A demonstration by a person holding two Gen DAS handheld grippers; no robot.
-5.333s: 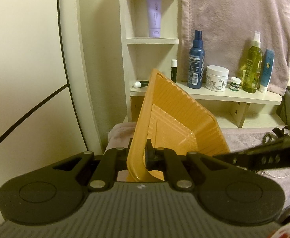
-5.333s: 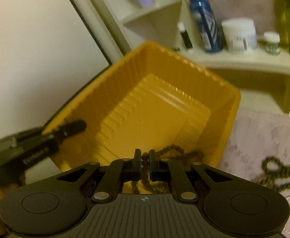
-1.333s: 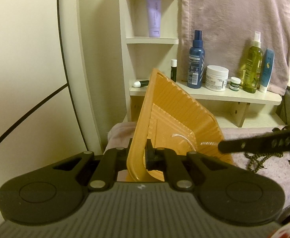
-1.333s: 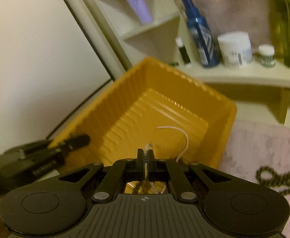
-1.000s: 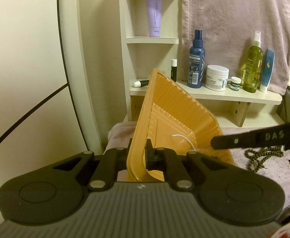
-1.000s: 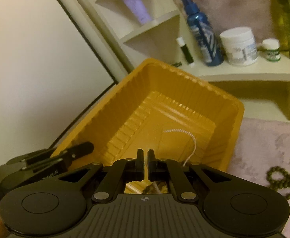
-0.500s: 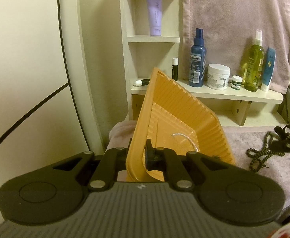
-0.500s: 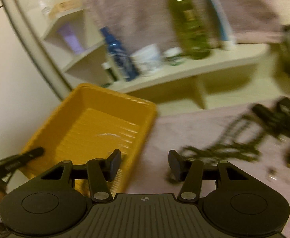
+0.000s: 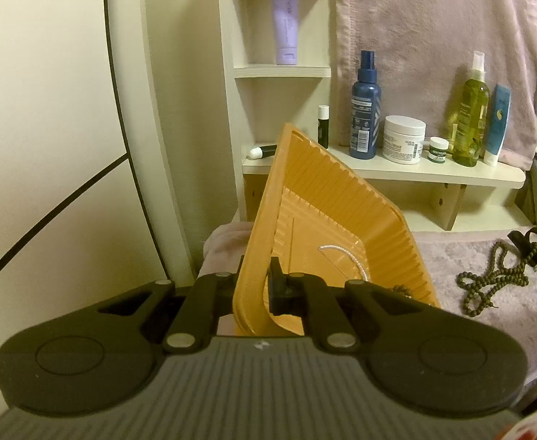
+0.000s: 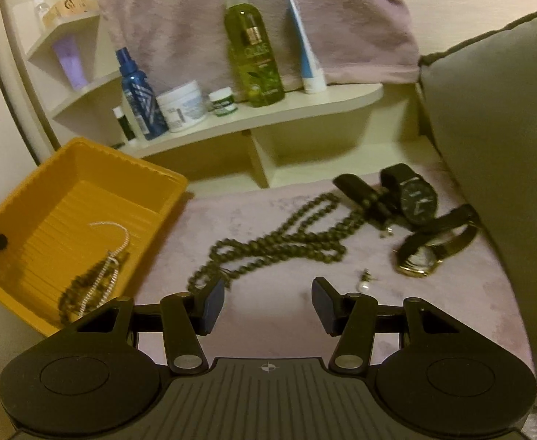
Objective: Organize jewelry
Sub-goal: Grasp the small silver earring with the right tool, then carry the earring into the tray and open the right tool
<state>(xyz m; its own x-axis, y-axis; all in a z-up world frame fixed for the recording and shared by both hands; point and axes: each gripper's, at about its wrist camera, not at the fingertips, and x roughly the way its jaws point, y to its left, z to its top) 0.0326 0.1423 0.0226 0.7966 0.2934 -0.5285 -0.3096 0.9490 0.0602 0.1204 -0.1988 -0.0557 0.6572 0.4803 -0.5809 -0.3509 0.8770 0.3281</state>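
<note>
- Ribbed orange plastic tray [image 9: 345, 212]: near corner hidden behind the black left gripper [image 9: 255, 286]; most of the floor out of sight in the left wrist view.
- Dark beaded strand [image 10: 74, 293] in the tray: lower end hidden behind the right gripper body; bead detail too soft to tell.
- Long olive-green bead necklace [image 10: 279, 245] on the mauve cloth [image 10: 433, 311]: motion-blurred.
- Small pale earring [image 10: 364, 284]: too small to make out.
- Jar and bottle labels: unreadable.
- Gold-cased wristwatch [image 10: 420, 260]: dial blurred.
</note>
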